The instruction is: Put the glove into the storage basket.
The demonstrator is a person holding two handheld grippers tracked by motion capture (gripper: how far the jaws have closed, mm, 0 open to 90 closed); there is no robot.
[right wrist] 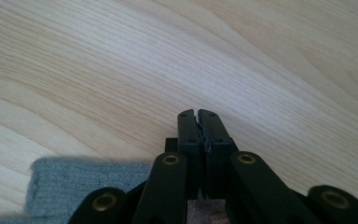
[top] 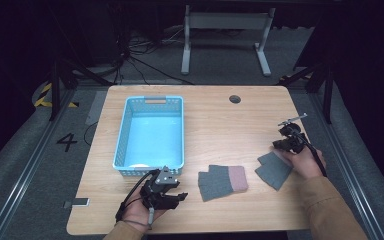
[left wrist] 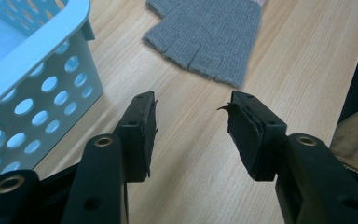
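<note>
The work in hand looks like gathering two grey fingerless gloves into the blue basket [top: 150, 131], which sits on the table [top: 220, 110] at about ten o'clock from the table's middle.

The right gripper [top: 283, 144], at roughly four o'clock on the table, has its jaws pressed together. In the right gripper view, the right gripper [right wrist: 198, 113] shows no gap at the tips, and grey knit lies under the jaw bases at seven o'clock; a scrap of pinkish fabric sits right below them. Whether any cloth is actually pinched I cannot tell. The right-hand glove [top: 274, 170] lies flat just under that hand, touching it.

The left gripper [top: 182, 196] rests at about seven o'clock, just in front of the basket's near wall, its jaws released and partly apart with nothing between them. In its own view the left gripper [left wrist: 192, 107] looks along bare table toward the glove with the pink cuff [left wrist: 207, 35], which lies at twelve o'clock from the jaws, near but not touching. In the high view that same glove [top: 223, 182] lies at six o'clock on the table.

My reading: the step is the approach to a pickup. The next move calls for parting the right jaws, lowering them onto a glove edge and pinching a fold before carrying it toward the basket.
</note>
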